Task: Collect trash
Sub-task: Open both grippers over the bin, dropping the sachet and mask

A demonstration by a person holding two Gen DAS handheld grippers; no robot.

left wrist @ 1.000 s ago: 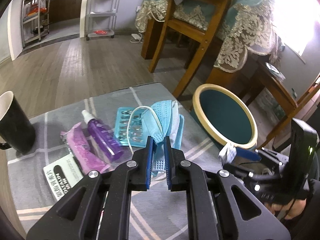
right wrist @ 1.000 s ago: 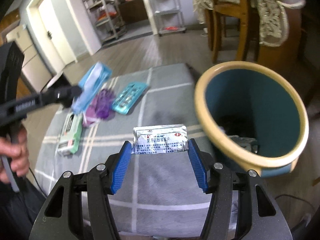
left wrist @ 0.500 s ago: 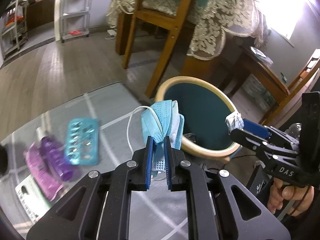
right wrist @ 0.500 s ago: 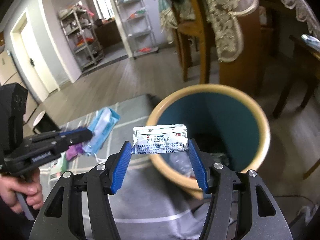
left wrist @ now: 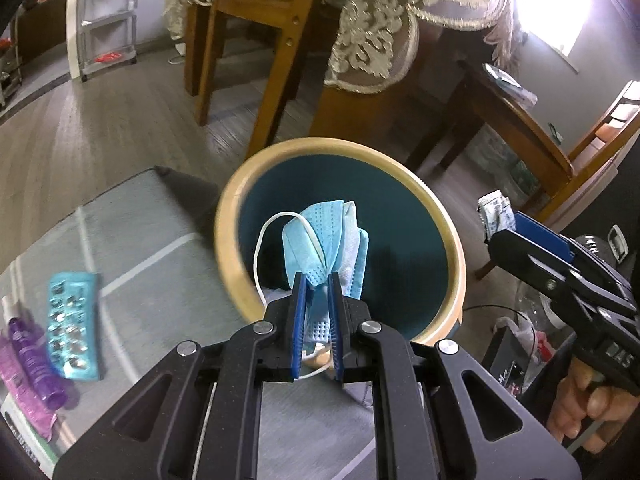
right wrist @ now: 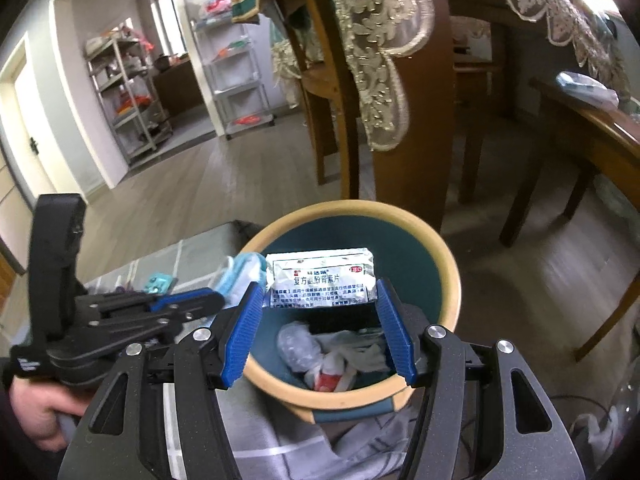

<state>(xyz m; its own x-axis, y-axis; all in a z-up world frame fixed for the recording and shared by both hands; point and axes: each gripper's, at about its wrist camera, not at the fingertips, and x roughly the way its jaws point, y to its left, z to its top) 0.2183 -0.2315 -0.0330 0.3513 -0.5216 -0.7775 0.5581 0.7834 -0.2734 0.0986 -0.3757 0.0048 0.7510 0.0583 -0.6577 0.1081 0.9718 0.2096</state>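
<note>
My left gripper (left wrist: 316,320) is shut on a blue face mask (left wrist: 320,240) and holds it over the teal trash bin with a tan rim (left wrist: 228,216). My right gripper (right wrist: 320,328) is shut on a silver medicine sachet (right wrist: 320,280) and holds it over the same bin (right wrist: 448,264), which has crumpled trash (right wrist: 332,352) at the bottom. The right gripper also shows at the right of the left wrist view (left wrist: 520,240), and the left gripper with the mask at the left of the right wrist view (right wrist: 224,292).
A grey checked cloth (left wrist: 132,240) covers the low surface left of the bin. A blue blister pack (left wrist: 72,312) and a purple spray bottle (left wrist: 32,356) lie on it. Wooden chair legs (left wrist: 280,80) and a lace-covered table (left wrist: 400,20) stand behind the bin.
Both grippers have moved from above the cloth to above the bin, each still holding its item. The blister pack and bottle now lie far to the left.
</note>
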